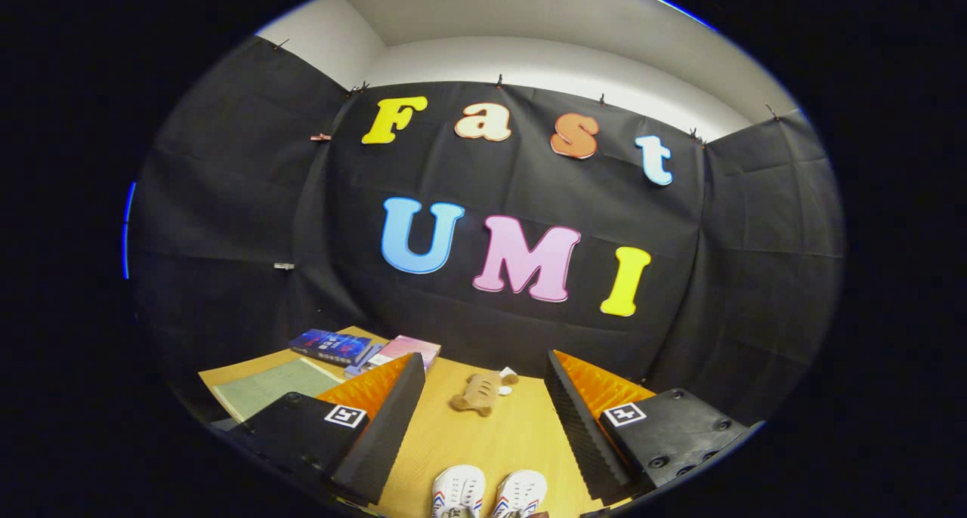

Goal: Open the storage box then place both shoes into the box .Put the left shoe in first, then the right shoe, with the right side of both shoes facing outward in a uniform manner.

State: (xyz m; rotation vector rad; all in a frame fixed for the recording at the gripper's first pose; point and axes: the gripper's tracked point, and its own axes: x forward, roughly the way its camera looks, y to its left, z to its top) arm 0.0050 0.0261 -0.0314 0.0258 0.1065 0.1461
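Note:
Two white shoes with red and blue stripes, the left one (458, 491) and the right one (520, 494), stand side by side on the wooden table (483, 435), toes pointing away from me. They lie low between my fingers. My gripper (483, 371) is open, its fingers spread wide with nothing between them, held above the table.
A small tan plush toy (479, 392) lies on the table beyond the shoes, near the back wall. A blue book (332, 345) and a pink book (408, 349) lie at the back left, with a green mat (268, 386) beside them.

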